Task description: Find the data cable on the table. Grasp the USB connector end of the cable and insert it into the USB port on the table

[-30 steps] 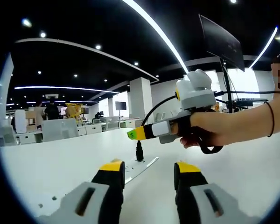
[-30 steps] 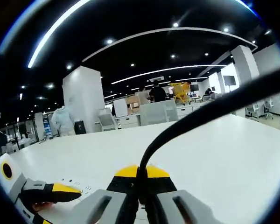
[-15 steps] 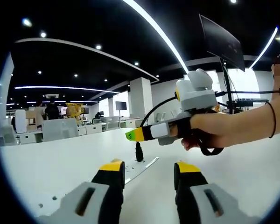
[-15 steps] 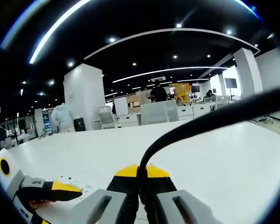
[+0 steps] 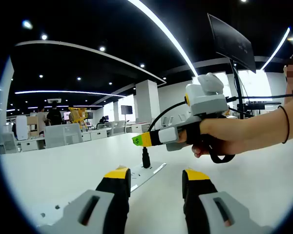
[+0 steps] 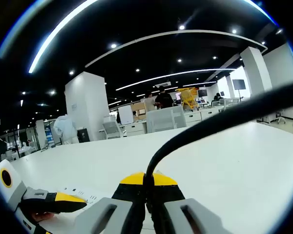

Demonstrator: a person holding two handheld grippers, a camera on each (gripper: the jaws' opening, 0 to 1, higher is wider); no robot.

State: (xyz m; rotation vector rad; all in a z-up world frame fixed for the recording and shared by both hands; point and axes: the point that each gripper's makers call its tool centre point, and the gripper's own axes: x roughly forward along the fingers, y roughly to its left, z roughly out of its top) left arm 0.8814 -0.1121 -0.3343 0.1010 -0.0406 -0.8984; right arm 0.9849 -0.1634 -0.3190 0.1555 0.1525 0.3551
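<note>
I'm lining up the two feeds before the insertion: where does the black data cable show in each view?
Left gripper view: the cable hangs from the right claw at centre, its connector end down at the white port strip.
Right gripper view: the cable rises from between the shut jaws at bottom centre and arcs to the right edge.
Shared landmark: the white port strip, lower left in that view.
</note>
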